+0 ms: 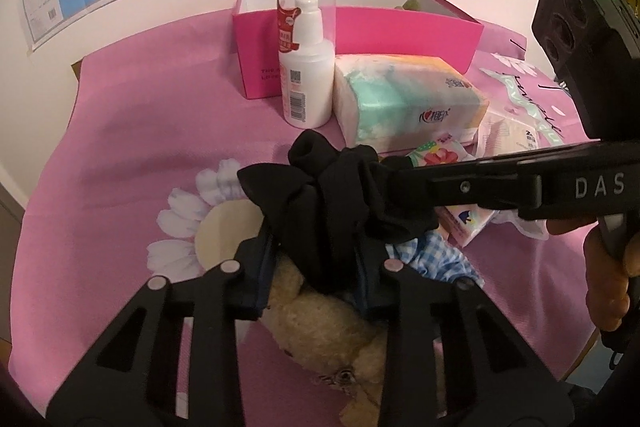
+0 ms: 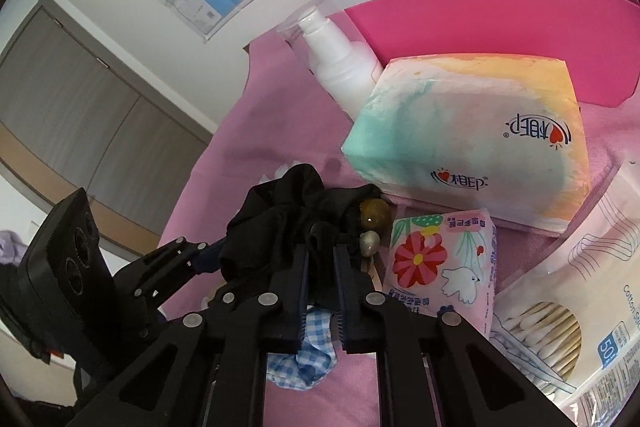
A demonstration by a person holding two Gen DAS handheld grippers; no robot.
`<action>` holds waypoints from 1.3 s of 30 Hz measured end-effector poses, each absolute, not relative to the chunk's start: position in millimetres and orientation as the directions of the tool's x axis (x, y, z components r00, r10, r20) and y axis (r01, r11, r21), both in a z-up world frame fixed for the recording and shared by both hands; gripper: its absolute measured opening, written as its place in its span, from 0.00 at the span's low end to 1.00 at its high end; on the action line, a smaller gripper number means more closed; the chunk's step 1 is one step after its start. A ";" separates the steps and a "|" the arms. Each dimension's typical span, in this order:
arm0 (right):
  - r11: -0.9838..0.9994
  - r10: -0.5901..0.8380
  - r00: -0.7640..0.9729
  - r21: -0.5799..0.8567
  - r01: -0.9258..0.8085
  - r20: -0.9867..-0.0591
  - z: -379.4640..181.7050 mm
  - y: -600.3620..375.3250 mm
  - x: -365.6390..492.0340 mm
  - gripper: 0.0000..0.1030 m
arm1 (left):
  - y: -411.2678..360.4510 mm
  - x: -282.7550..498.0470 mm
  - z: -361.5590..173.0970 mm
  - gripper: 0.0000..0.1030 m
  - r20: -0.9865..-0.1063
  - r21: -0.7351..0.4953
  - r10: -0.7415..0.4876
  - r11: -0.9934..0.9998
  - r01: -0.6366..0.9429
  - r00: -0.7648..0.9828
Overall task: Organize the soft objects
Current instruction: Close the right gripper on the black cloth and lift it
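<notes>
Both grippers are closed on the same black scrunchie, which is gathered above the pink cloth near the front of the table.

The left gripper has its jaws narrowed onto the lower bunch of fabric, with cloth filling the gap between the pads. The right gripper is nearly fully closed, pinching a thin fold on the side nearer the bead charms. The fabric runs between the 2 grips, roughly across the left wrist view, with the right fingers entering from that view's right.

Beneath lie a tan plush toy and a blue checked scrunchie, both close under the jaws.

The pink box stands beyond the tissue pack and lotion bottle, well apart. Judgement: either grip could carry the scrunchie there; neither is clearly nearer.
</notes>
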State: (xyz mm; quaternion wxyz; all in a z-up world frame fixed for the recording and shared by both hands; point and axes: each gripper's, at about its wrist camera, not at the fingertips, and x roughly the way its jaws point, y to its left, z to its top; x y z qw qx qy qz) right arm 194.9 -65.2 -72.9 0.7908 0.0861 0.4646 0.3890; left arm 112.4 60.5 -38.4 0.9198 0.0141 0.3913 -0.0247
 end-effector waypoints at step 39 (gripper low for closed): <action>0.633 0.754 0.377 0.440 -0.637 -0.538 4.6 -98.4 124.3 0.05 | 32.2 67.0 30.2 0.32 -0.601 0.082 -0.001 0.995 0.062 0.800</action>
